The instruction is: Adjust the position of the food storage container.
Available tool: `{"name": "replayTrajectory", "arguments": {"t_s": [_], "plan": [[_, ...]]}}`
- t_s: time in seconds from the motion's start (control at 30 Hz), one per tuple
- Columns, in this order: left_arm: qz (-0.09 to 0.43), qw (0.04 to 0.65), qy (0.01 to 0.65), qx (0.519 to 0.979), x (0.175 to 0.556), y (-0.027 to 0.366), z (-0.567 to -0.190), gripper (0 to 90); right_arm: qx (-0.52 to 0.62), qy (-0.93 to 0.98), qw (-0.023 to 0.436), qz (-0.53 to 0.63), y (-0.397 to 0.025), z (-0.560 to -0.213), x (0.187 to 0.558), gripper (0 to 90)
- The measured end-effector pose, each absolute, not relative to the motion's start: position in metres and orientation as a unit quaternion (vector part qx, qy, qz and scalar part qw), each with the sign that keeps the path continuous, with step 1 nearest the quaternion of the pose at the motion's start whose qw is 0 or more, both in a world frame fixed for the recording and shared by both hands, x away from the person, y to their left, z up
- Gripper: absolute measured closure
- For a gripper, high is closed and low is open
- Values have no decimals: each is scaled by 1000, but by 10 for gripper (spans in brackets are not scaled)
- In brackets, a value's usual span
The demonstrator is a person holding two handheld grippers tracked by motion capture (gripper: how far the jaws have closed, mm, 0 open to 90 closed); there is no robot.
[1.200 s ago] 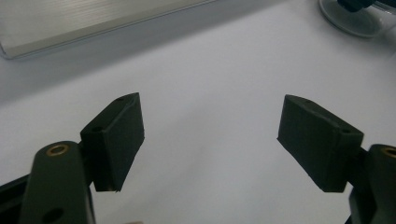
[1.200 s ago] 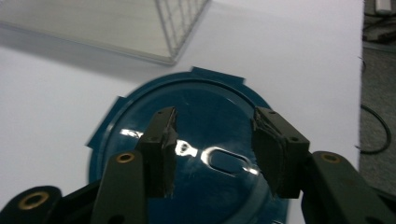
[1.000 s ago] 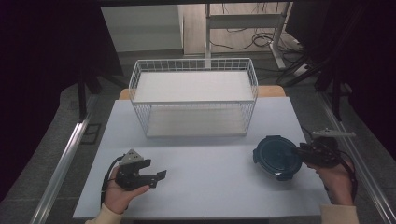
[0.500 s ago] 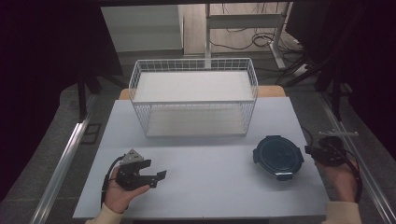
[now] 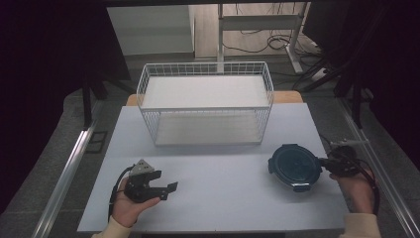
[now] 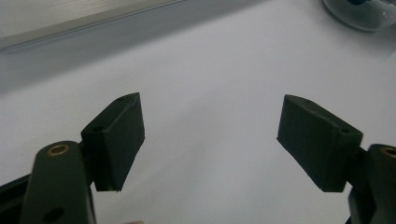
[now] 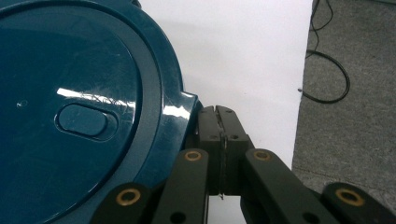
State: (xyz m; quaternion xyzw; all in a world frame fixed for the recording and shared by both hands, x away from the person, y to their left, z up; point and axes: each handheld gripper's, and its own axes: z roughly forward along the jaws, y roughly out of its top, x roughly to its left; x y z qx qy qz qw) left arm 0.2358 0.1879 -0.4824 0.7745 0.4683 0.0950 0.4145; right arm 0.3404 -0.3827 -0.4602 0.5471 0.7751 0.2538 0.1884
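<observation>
A round dark-blue lidded container (image 5: 292,166) (image 7: 70,116) lies on the white table (image 5: 223,198) at the right. My right gripper (image 5: 324,162) (image 7: 218,112) is at its right edge, held low by a hand. Its pads are pressed together, with the tips against the lid's latch tab (image 7: 189,100) and nothing visible between them. My left gripper (image 5: 171,191) (image 6: 219,130) rests in a hand near the front left of the table. It is open, with only bare table between its pads. The container's rim (image 6: 359,11) shows far off in the left gripper view.
A white wire basket (image 5: 205,106) stands at the back middle of the table. Bare table lies between the two grippers. The table's right edge (image 7: 299,116) is close to my right gripper, with grey floor and cables (image 7: 327,74) beyond it.
The right hand and gripper have shifted slightly at the container's right edge. The container, the basket and the left gripper have stayed in place.
</observation>
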Motion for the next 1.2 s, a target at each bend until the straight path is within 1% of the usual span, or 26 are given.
{"name": "replayTrajectory", "arguments": {"t_s": [0.27,0.57,0.7,1.2], "plan": [[92,410,469,777,239,188,-486,225,539,781,181,259,-380,-460,339,900],[93,412,468,776,239,188,-485,224,525,791,176,261,-366,-459,334,900],[93,411,469,776,239,189,-484,225,517,796,165,269,-360,-459,333,900],[93,411,466,778,240,186,-485,225,494,811,163,268,-334,-460,330,900]]}}
